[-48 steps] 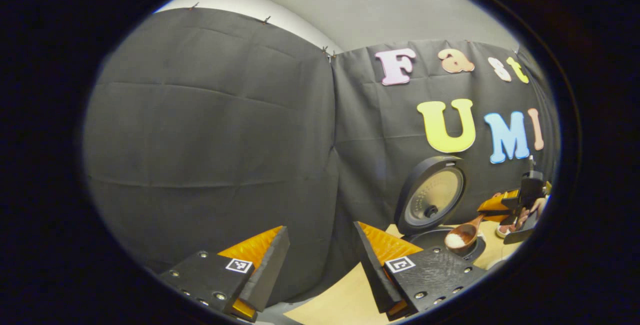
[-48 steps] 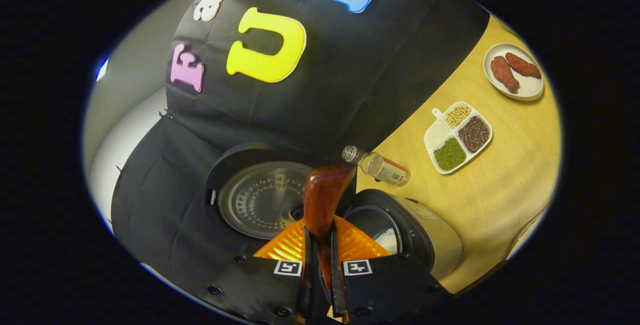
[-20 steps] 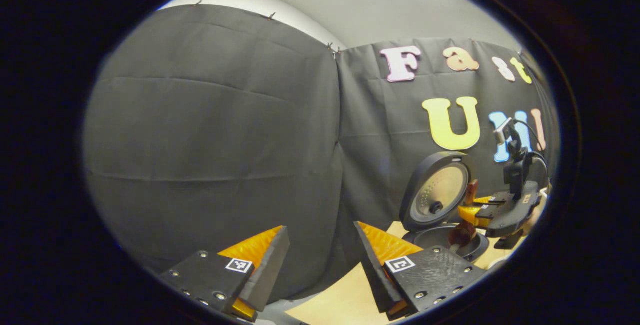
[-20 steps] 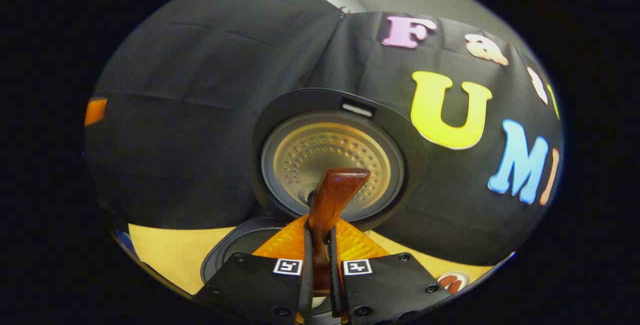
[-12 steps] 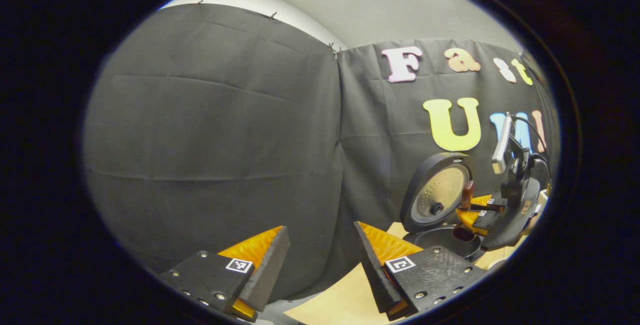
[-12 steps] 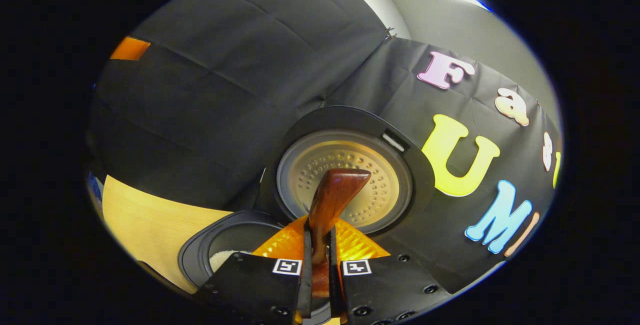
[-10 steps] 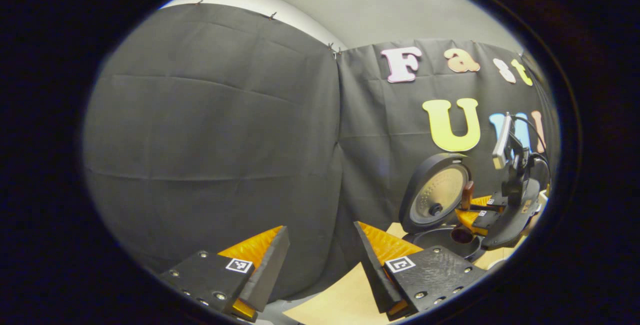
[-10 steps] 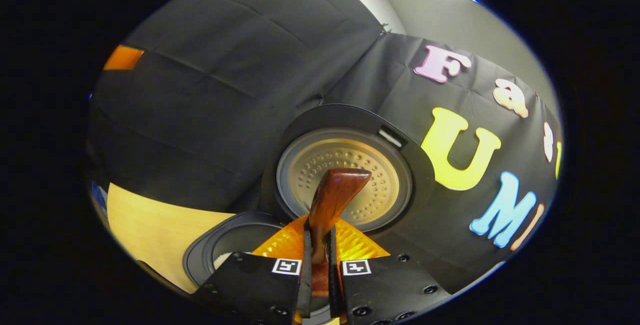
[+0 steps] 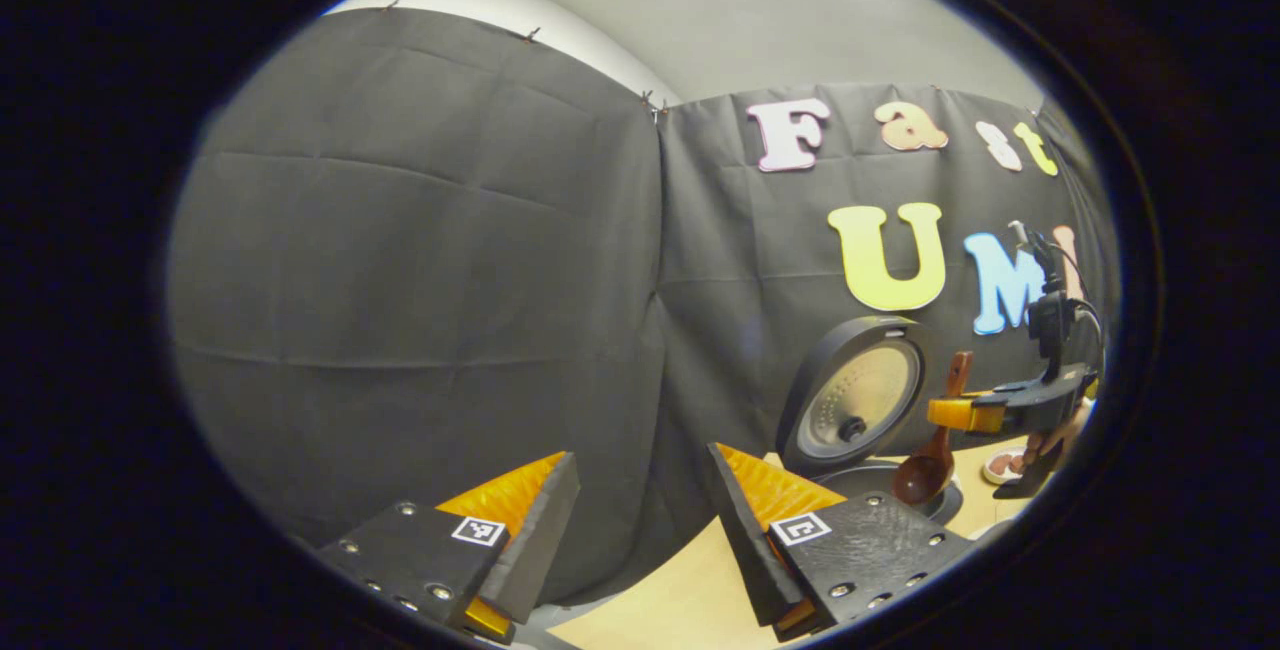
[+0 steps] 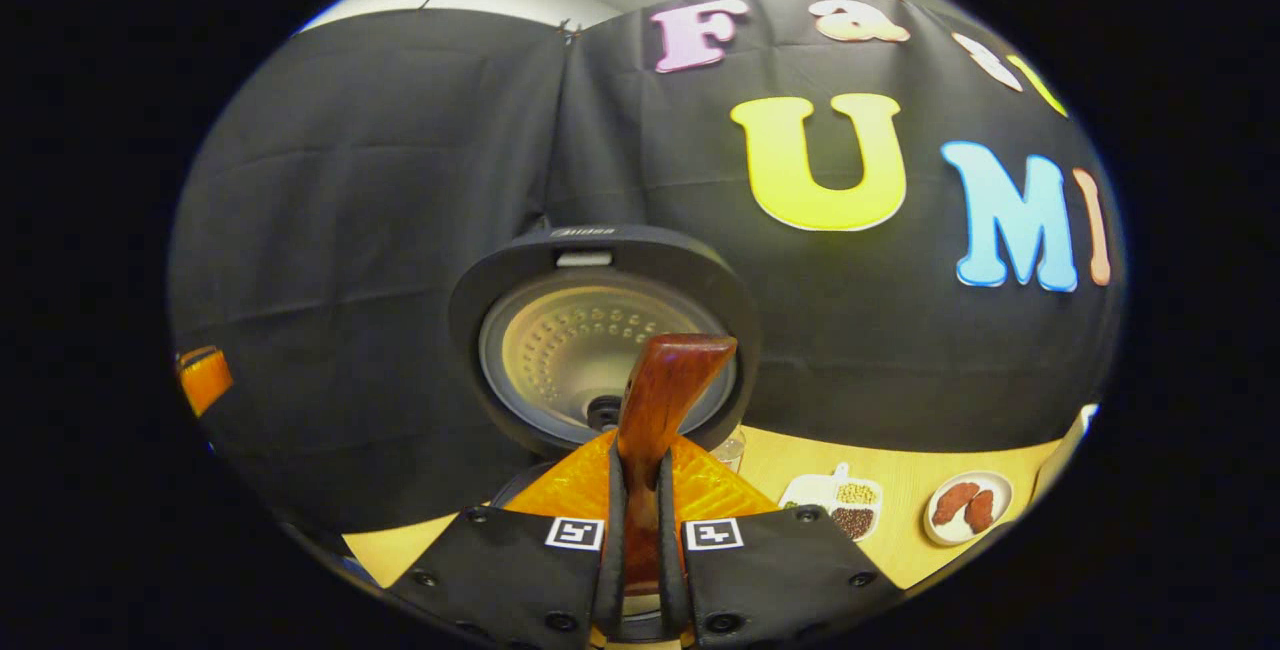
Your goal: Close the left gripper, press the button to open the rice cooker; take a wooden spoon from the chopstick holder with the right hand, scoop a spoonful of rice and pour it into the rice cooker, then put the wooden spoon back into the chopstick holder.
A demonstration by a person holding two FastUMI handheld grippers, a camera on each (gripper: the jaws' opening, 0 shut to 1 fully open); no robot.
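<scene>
The rice cooker stands open at the back wall, its round lid (image 9: 858, 398) upright above the dark pot (image 9: 872, 478). My right gripper (image 9: 955, 415) hovers over the pot's right side, shut on the handle of the wooden spoon (image 9: 922, 475). The spoon hangs almost upright with its empty bowl down at the pot's rim. In the right gripper view the handle (image 10: 668, 392) rises between my right gripper's (image 10: 638, 465) fingers, in front of the lid (image 10: 560, 345). My left gripper (image 9: 640, 465) is held open, well left of the cooker, with nothing in it.
On the wooden table (image 10: 930, 475) right of the cooker lie a divided dish of beans and grains (image 10: 845, 505) and a small plate of red-brown food (image 10: 965, 507). A glass bottle (image 10: 730, 448) peeks out beside the spoon handle. A hand (image 9: 1055, 435) holds the right gripper.
The spoon carried rice above the pot, tipped into it, and now hangs empty. The right gripper has rolled back level and risen slightly. The left gripper has hardly moved.
</scene>
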